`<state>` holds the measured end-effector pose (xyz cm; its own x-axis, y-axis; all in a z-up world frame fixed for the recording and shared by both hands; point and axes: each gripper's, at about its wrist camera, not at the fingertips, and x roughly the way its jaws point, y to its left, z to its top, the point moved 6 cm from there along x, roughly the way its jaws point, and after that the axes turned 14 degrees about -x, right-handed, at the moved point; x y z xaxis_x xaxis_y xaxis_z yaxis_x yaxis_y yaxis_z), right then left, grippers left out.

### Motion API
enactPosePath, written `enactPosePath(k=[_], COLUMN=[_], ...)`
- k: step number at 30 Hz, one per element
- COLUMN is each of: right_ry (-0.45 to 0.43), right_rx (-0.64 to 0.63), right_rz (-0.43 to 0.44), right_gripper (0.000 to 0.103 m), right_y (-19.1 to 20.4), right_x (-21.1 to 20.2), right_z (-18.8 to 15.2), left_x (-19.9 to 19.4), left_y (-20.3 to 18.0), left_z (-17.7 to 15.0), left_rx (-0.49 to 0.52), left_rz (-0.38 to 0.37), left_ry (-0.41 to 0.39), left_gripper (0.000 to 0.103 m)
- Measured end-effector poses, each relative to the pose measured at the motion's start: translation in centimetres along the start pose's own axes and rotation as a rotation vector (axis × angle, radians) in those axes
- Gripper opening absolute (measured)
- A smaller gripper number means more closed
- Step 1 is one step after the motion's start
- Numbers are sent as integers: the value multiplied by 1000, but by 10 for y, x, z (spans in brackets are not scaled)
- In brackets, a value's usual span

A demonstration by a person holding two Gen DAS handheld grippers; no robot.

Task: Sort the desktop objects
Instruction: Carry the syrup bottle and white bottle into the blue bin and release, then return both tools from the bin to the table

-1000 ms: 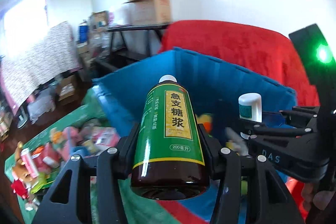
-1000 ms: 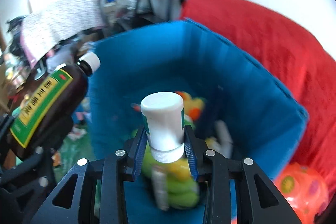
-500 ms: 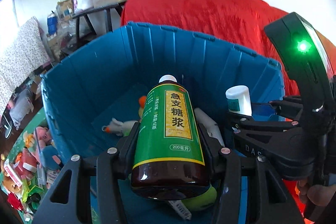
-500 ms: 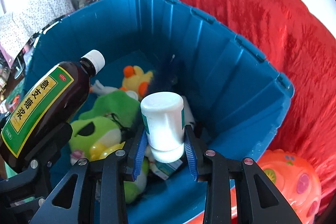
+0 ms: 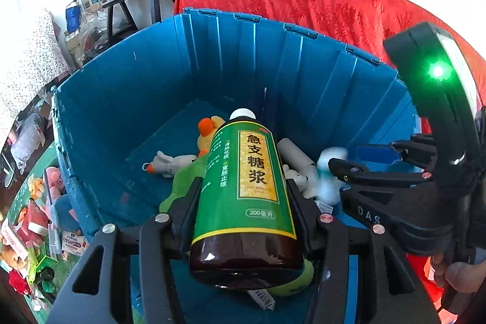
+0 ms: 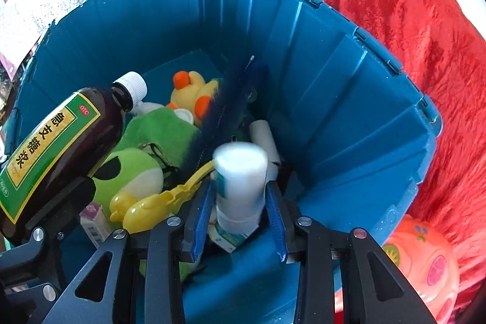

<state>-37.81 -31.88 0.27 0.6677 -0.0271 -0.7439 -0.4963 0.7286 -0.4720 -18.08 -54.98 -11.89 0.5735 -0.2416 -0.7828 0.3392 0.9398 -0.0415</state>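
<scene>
Since a second before, both grippers had swung from the rim to above the blue bin's (image 6: 349, 99) interior. The left gripper (image 5: 243, 199) pinched the brown syrup bottle (image 5: 246, 196); the right gripper (image 6: 240, 202) pinched the white bottle (image 6: 240, 172), now blurred. Below lay a green plush (image 6: 133, 172), yellow duck (image 6: 194, 90) and white tube (image 6: 264, 135).

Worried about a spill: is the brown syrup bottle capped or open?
Capped. The brown syrup bottle, gripped in the left tool, has a white screw cap seated on its neck in both views.
</scene>
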Motion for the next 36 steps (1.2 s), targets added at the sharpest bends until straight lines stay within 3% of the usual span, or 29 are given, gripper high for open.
enactPosePath(k=[4,6,8,13,17,21,26,36], right_ry=[7,7,1,6,-2,-15,-38,-89], right_rx=[29,45,59,108,142,135,139,104], right_rz=[-29,-38,-42,-69,-69,-65,-83,-116], right_gripper=[41,51,67,79,97,102,102,102], right_y=[2,-1,-2,-9,-10,2,24,122], right_x=[-6,-8,-11,-20,-27,-35,-51,-78], right_z=[-3,0,0,-1,-2,0,4,42], left_x=[-3,-7,-12,-24,-35,-56,-85,-136], left_y=[2,2,1,-1,7,26,63,166], left_z=[-2,-2,0,0,-4,-11,-20,-47], left_rx=[-3,-6,-4,20,10,-22,-81,-239], left_rz=[-3,-15,-30,-11,-8,1,41,148], left_ry=[6,10,16,-18,-36,-70,-117,-183], left_gripper=[51,51,51,54,54,54,54,54])
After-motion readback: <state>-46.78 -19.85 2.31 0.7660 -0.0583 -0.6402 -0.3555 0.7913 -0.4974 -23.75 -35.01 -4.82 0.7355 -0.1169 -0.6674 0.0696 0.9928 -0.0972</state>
